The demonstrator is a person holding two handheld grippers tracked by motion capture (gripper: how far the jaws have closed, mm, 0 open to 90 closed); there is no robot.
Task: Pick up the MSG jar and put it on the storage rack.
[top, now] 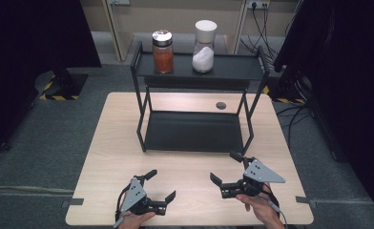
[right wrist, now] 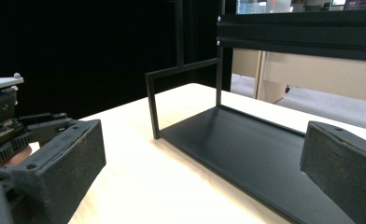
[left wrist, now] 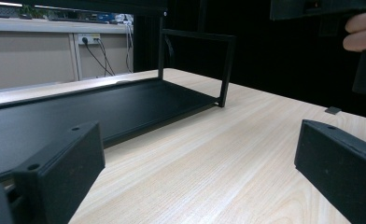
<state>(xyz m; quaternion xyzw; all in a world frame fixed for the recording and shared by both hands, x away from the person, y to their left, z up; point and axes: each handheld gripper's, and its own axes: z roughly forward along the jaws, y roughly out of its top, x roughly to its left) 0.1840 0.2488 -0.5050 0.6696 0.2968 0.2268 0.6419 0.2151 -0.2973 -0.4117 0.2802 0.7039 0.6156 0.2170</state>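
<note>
Two grippers rest low over the near edge of the wooden surface (top: 118, 143), each held in a person's hand, and both have their fingers spread wide with nothing between them. In the high view the left gripper (top: 159, 185) sits at about 7 o'clock on the surface and the right gripper (top: 225, 168) at about 5 o'clock, well apart from each other. Both point roughly toward 12 o'clock, where a black two-level rack (top: 193, 131) stands in the middle of the surface. The rack's lower shelf lies bare, just beyond the right gripper's far finger.

On the rack's upper shelf, at 12 o'clock, stand two jars, upright and near each other but not touching: a jar of red-orange spice (top: 162, 51) on the left with a metal-looking lid, and a jar of white grains (top: 204, 46) on the right with a white cap. Both jars are well apart from the grippers.

In the left gripper view the lower shelf (left wrist: 102, 105) runs off toward 11 o'clock, and fingers of the person's right hand (left wrist: 363, 30) show at 1 o'clock. In the right gripper view the rack's near post (right wrist: 151, 105) stands at 12 o'clock, and the left gripper (right wrist: 13, 126) shows at 9 o'clock.
</note>
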